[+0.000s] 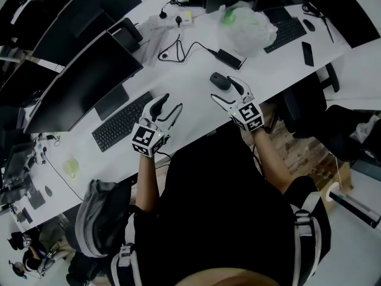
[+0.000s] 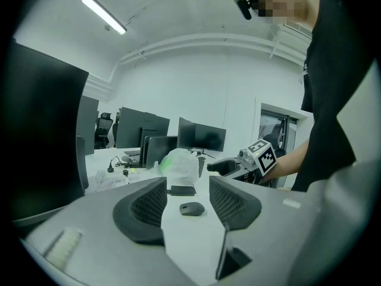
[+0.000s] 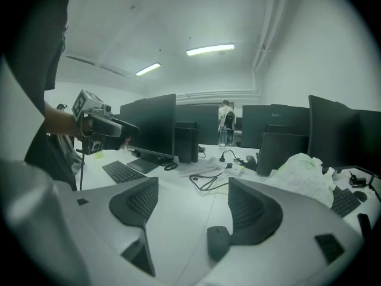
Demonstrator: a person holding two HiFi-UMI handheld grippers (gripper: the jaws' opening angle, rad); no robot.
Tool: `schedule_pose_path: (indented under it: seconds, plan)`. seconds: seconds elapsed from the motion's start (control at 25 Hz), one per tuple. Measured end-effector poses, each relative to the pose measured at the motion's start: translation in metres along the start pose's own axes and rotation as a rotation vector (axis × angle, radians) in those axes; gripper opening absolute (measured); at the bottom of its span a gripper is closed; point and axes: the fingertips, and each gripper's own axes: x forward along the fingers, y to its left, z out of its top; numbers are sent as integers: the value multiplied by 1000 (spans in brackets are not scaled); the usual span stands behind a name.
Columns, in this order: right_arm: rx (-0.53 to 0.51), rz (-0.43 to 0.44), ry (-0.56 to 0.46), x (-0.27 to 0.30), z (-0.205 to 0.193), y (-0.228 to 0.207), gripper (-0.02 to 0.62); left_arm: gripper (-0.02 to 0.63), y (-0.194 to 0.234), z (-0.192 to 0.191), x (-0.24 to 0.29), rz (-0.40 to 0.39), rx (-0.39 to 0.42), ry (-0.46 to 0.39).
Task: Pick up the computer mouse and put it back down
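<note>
The dark computer mouse (image 1: 219,80) lies on the white desk (image 1: 190,109), free of both grippers. My right gripper (image 1: 222,89) hovers just on the near side of it, open, with nothing between its jaws. In the right gripper view the mouse (image 3: 217,242) sits low, partly hidden by the right jaw, and the gripper (image 3: 193,204) stands above the desk. My left gripper (image 1: 171,102) is open and empty, further left by a keyboard. In the left gripper view, the mouse (image 2: 191,208) shows far off between the jaws of that gripper (image 2: 187,201).
A black keyboard (image 1: 122,122) and a row of monitors (image 1: 83,82) stand at the left. Behind the mouse lie a black power brick (image 1: 229,58) with its cable and a plastic bag (image 1: 247,25). A second keyboard (image 1: 286,34) is at the far right. A backpack (image 1: 104,216) sits by the person's left side.
</note>
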Motion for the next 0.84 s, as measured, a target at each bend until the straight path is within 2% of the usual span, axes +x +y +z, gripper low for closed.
schedule_pose_path:
  seconds: [0.84]
  plan:
    - [24, -45, 7, -7, -9, -10, 351, 209, -2, -2, 9, -10, -20, -7]
